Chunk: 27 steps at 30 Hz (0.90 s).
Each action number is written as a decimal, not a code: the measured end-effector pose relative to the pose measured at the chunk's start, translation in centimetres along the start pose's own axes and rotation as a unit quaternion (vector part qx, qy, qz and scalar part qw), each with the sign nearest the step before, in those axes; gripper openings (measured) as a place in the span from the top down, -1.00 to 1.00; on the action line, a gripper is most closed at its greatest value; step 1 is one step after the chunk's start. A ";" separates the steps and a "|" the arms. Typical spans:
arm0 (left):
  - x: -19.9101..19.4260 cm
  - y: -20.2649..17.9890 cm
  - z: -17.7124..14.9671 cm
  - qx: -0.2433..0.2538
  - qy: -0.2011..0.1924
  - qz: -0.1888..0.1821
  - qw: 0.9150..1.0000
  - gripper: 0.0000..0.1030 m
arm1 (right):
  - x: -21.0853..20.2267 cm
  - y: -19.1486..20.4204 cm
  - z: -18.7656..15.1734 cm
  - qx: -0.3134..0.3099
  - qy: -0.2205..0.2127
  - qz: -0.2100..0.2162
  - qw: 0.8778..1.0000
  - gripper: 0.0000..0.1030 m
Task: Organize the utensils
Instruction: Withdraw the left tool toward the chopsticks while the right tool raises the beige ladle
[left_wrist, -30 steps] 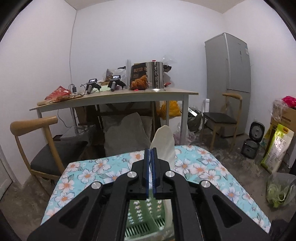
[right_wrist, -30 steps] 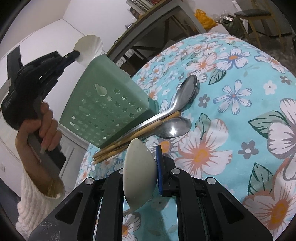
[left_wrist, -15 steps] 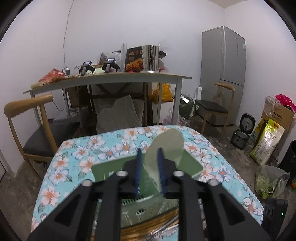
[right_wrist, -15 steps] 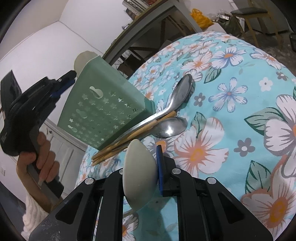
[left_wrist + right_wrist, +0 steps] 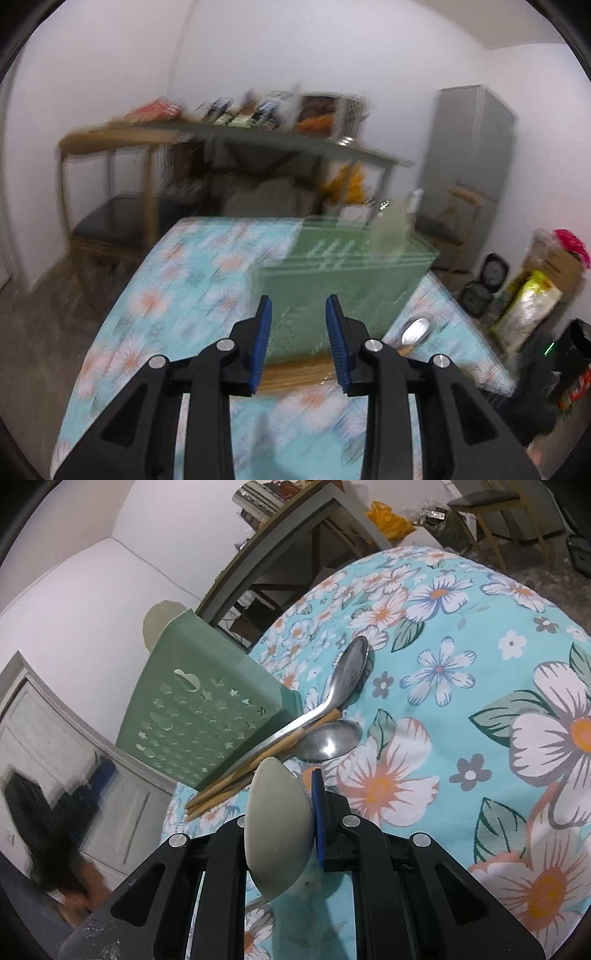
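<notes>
A green perforated utensil basket (image 5: 347, 273) stands on the floral tablecloth (image 5: 480, 664), with a pale spoon (image 5: 391, 229) sticking out of its top. My left gripper (image 5: 299, 302) sits in front of the basket in a blurred view, its jaws opening and nothing between them. My right gripper (image 5: 284, 786) is shut on a grey-white spoon (image 5: 277, 823), bowl upward. Two metal spoons (image 5: 351, 664) (image 5: 328, 738) and wooden chopsticks (image 5: 236, 779) lie against the foot of the basket (image 5: 199, 709).
Beyond the cloth stand a cluttered long table (image 5: 258, 136), wooden chairs (image 5: 110, 221) and a grey fridge (image 5: 476, 140). Bags and a rice cooker (image 5: 491, 269) sit on the floor at the right. A hand (image 5: 85, 882) with the blurred left gripper shows at the right wrist view's lower left.
My left gripper let go of the pale spoon, which now stands in the basket. It has drawn back and down from the basket with its jaws spreading. The right gripper has stayed put.
</notes>
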<state>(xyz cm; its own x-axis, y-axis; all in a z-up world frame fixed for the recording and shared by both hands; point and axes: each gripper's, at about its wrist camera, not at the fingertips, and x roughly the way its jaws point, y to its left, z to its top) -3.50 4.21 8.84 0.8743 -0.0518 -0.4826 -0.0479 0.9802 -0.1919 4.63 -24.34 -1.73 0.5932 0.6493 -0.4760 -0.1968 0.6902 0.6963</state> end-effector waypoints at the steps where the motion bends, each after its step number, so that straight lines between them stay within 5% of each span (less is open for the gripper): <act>1: 0.2 1.3 -1.5 -0.013 0.016 0.015 1.000 0.44 | -0.1 0.0 0.0 -0.001 -0.001 0.001 1.000 0.76; 6: 0.2 8.0 -7.0 -0.160 0.076 -0.007 0.984 0.45 | -0.6 -0.1 0.0 0.002 -0.009 -0.004 1.000 0.76; 10: 0.2 10.3 -8.2 -0.224 0.089 -0.033 0.970 0.59 | -1.1 0.5 -0.2 -0.012 -0.014 -0.018 1.000 0.77; 18: 1.5 7.9 -7.9 -0.137 0.115 -0.009 0.984 0.58 | -2.5 2.7 -0.1 -0.038 -0.015 -0.045 0.998 0.77; 27: 2.0 7.8 -7.8 -0.129 0.124 -0.007 0.984 0.58 | -7.6 6.8 5.5 -0.029 -0.087 0.004 0.996 0.77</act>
<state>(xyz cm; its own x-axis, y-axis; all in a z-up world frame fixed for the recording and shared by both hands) -5.94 10.28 -0.32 0.7329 -0.1412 -0.6655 -0.1854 0.8998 -0.3951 3.11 -26.33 9.58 0.7169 0.5935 -0.3658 -0.2449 0.7057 0.6649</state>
